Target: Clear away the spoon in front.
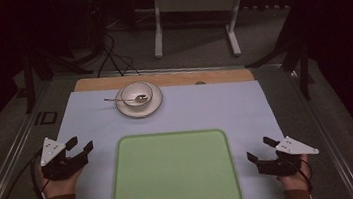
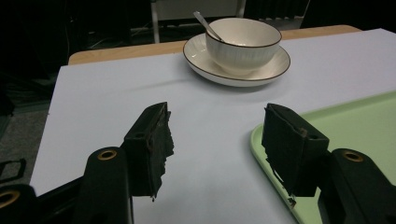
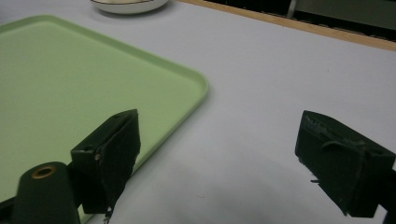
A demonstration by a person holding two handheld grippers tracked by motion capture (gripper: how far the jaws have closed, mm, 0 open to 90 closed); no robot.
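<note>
High view: green tray (image 1: pixel 173 173) between two gaping claws; bowl (image 1: pixel 137 95) beyond

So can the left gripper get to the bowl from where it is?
Probably yes. The left gripper is open and holds nothing, and only bare mat lies between it and the bowl on its saucer. The tray sits off to the side.

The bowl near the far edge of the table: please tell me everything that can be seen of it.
The bowl is white or cream, glossy like ceramic, with a thin dark rim and faint vertical ribs outside. It stands upright on a matching saucer with the same dark rim, on the pale table cover beyond the green tray. A metal spoon lies in it, its handle sticking out over the rim. Neither gripper touches it.
</note>
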